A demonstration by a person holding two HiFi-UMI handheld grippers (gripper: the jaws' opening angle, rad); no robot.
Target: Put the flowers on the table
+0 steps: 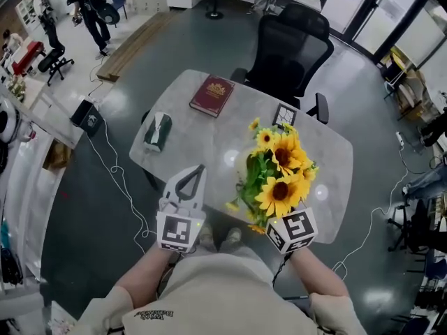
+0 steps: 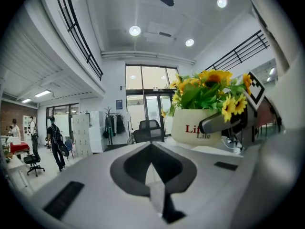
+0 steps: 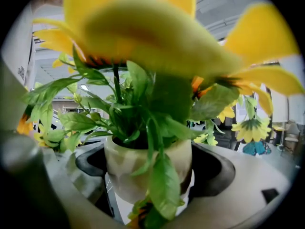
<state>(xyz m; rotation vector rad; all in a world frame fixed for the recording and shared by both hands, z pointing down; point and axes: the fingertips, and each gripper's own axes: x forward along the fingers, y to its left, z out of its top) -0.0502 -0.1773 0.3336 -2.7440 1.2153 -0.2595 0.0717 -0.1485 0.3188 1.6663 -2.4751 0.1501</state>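
A bunch of yellow sunflowers (image 1: 279, 173) with green leaves stands in a white pot (image 3: 143, 173), over the near right part of the grey table (image 1: 188, 152). My right gripper (image 3: 147, 180) is shut on the pot, one jaw on each side. In the head view only its marker cube (image 1: 292, 230) shows below the blooms. I cannot tell whether the pot touches the table. My left gripper (image 1: 200, 169) points at the table's near edge, to the left of the flowers, shut with nothing in it. The left gripper view shows the pot (image 2: 193, 127) to the right, with red lettering on it.
On the table lie a dark red book (image 1: 212, 95) at the far side, a green tissue box (image 1: 157, 131) at the left and a small framed picture (image 1: 283, 116) behind the flowers. A black office chair (image 1: 290, 47) stands beyond the table. A person (image 1: 94, 12) walks far off.
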